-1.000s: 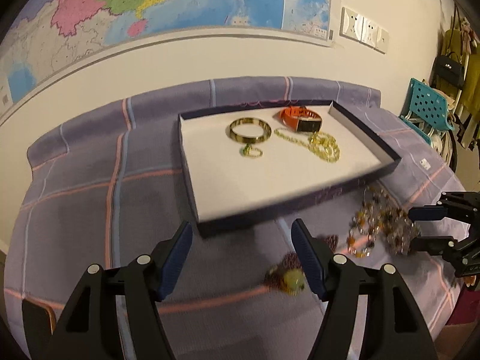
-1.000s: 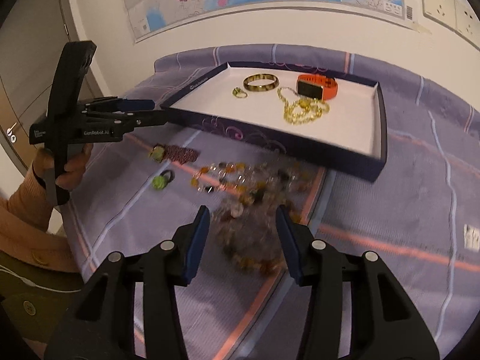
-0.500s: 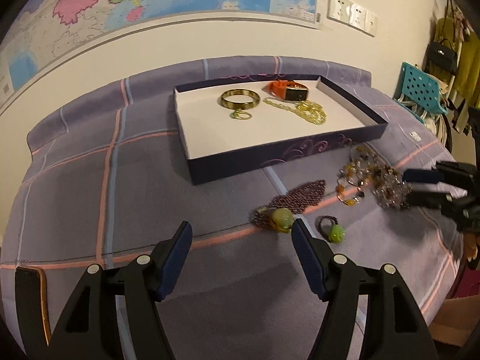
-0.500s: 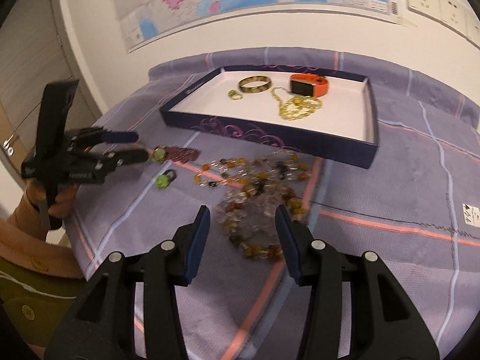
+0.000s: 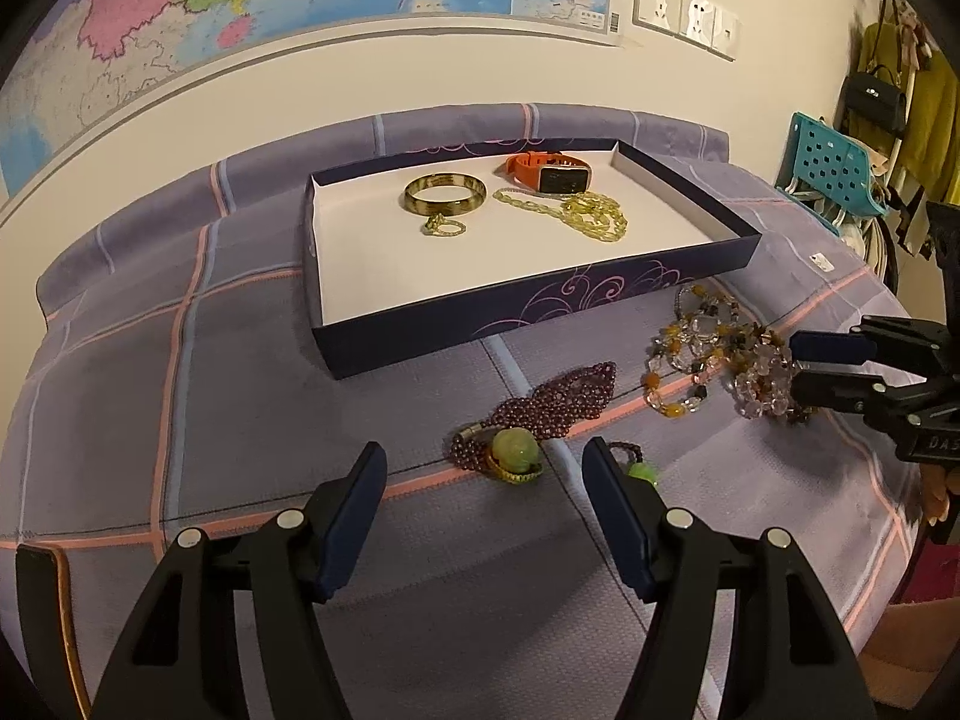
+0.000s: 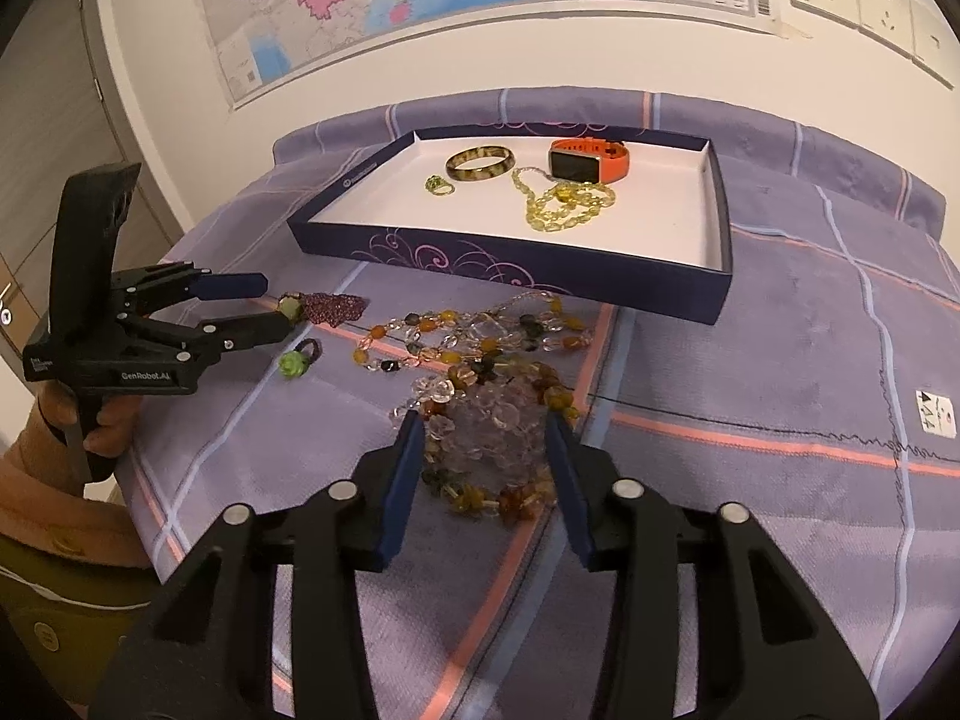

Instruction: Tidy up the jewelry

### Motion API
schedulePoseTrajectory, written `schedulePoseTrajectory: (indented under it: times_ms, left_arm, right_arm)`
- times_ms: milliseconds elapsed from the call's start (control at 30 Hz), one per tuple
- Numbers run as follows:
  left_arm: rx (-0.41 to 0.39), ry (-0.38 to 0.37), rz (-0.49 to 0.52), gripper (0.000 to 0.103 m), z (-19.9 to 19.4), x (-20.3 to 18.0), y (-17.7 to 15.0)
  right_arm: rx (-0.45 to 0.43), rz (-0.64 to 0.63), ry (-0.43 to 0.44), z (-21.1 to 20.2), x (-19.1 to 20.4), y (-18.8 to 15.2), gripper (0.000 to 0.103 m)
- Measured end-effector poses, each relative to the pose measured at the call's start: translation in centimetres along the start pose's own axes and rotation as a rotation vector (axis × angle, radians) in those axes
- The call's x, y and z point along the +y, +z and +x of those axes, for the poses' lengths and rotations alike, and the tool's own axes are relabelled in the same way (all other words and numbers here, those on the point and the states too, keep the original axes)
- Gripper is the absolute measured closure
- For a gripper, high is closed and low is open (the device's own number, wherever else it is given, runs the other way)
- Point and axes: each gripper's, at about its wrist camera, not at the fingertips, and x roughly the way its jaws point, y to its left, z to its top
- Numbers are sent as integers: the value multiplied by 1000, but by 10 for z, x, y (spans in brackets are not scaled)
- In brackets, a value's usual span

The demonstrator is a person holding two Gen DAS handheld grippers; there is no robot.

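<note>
**Bead heap sits right between the right jaws; tray lies straight ahead**

The right hand-held gripper is closing, its two blue fingers flanking the heaped end of the mixed-stone bead necklace. The clear and amber beads fill the gap between the jaws; whether the pads already press on them is hard to tell, and they look just short of a firm pinch. From that heap the strand trails away from the gripper toward the navy jewelry tray, so its long run points roughly along the gripper's own line, and the tray's near wall is just beyond the strand's far end. The lift-and-carry therefore looks like a short forward move over that wall, with the loose tail likely to drag behind.

The left hand-held gripper is apart and holds nothing. It faces the purple beaded piece with a green stone, which lies just ahead of its fingertips on the checked purple cloth; a small green-stone ring sits beside its right finger. The left is clearly the nearer hand for both.

Already in the tray: a mottled bangle, an orange smartwatch, a yellow-green chain and a small ring.
</note>
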Motion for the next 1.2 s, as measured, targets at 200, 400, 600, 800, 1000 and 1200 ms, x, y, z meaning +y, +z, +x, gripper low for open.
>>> schedulePoseTrajectory:
  times_ms: [200, 400, 600, 800, 1000, 1200]
  left_arm:
    - [4, -2, -16, 37, 1, 2, -1]
    - [5, -6, -15, 37, 1, 2, -1]
    - [4, -11, -23, 37, 1, 3, -2]
    - [2, -17, -32, 37, 0, 4, -2]
    - [-1, -24, -34, 37, -1, 5, -2]
    - [-1, -27, -35, 37, 0, 6, -2]
  right_arm:
    - [-19, 42, -27, -2, -10, 5, 79]
    - [-3, 85, -32, 4, -27, 10, 78]
    - [27, 45, -49, 13, -23, 10, 92]
    - [-48, 82, 10, -9, -23, 15, 97]
    - [-154, 89, 74, -45, -13, 29, 97]
    - [-203, 46, 197, -66, 11, 38, 102]
